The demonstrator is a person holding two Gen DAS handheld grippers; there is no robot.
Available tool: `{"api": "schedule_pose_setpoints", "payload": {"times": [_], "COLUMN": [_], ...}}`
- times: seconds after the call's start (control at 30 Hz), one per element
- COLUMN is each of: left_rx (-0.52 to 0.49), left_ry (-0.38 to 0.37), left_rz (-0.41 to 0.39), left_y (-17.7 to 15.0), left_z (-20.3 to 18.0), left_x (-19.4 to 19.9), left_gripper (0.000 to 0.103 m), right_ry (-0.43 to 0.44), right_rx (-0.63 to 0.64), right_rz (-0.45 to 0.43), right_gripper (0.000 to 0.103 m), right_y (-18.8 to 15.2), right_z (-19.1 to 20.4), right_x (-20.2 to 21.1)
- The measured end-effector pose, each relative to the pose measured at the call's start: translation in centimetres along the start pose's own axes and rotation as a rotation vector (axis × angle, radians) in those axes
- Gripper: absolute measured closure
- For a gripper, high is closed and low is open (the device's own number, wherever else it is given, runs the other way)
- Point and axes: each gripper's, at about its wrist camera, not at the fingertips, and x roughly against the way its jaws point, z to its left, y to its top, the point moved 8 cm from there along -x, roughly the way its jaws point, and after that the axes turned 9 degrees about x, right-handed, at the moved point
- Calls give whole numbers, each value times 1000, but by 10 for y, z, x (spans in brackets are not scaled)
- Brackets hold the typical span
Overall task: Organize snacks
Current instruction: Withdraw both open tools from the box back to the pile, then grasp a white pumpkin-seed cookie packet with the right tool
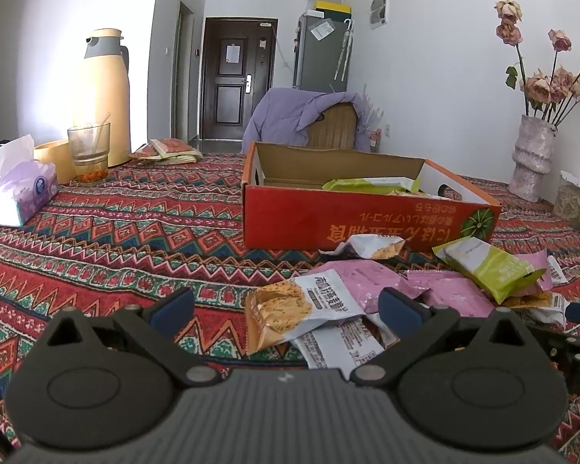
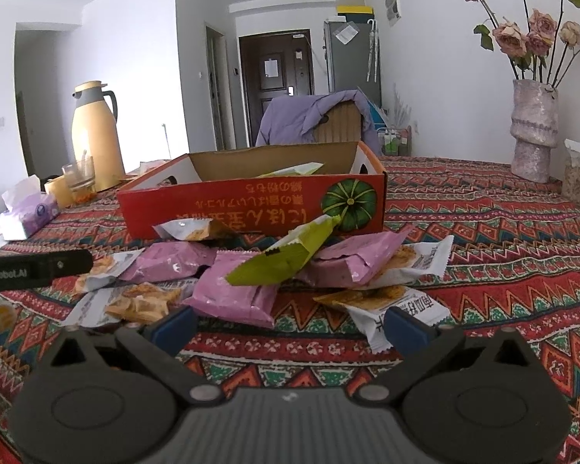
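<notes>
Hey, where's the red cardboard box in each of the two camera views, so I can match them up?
Left wrist view: the red box sits right of centre, behind the loose snack packets, with a green packet inside.
Right wrist view: the red box sits centre, slightly left, just behind the snack pile.
Shared landmark: the yellow thermos jug, far left on the table in both.

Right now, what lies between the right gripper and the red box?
In the right wrist view, the snack pile: a pink packet nearest the right gripper, a green packet atop it, then the red box.
</notes>
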Motion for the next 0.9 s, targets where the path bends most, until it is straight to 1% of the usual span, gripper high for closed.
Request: {"api": "schedule_pose_setpoints", "payload": {"times": [0.13, 0.2, 0.33, 0.43, 0.5, 0.57, 0.67, 0.77, 0.9], "left_rx": [17, 36, 87, 95, 93, 84, 71, 77, 123], "left_ry": [-1, -3, 19, 31, 30, 42, 81, 85, 71], "left_rz": [-15, -40, -76, -83, -110, -139, -151, -147, -133], "left_y": [2, 5, 11, 13, 15, 18, 19, 19, 20], "left_z": [3, 7, 18, 21, 21, 19, 19, 19, 25], "left_x": [3, 7, 12, 12, 16, 20, 19, 17, 15], "left_gripper": [0, 0, 0, 0, 0, 0, 0, 0, 0], "right_ry": [-7, -13, -67, -76, -84, -88, -74, -40, -26], "right_rx": [8, 17, 83, 111, 110, 74, -10, -62, -5], "right_rz": [-9, -10, 2, -38, -87, -123, -172, -186, -157], "right_gripper": [0, 0, 0, 0, 0, 0, 0, 0, 0], "right_y": [0, 1, 8, 29, 46, 58, 70, 68, 51], "right_z": [1, 1, 7, 13, 16, 17, 13, 9, 7], "right_x": [2, 2, 5, 14, 20, 23, 21, 17, 18]}}
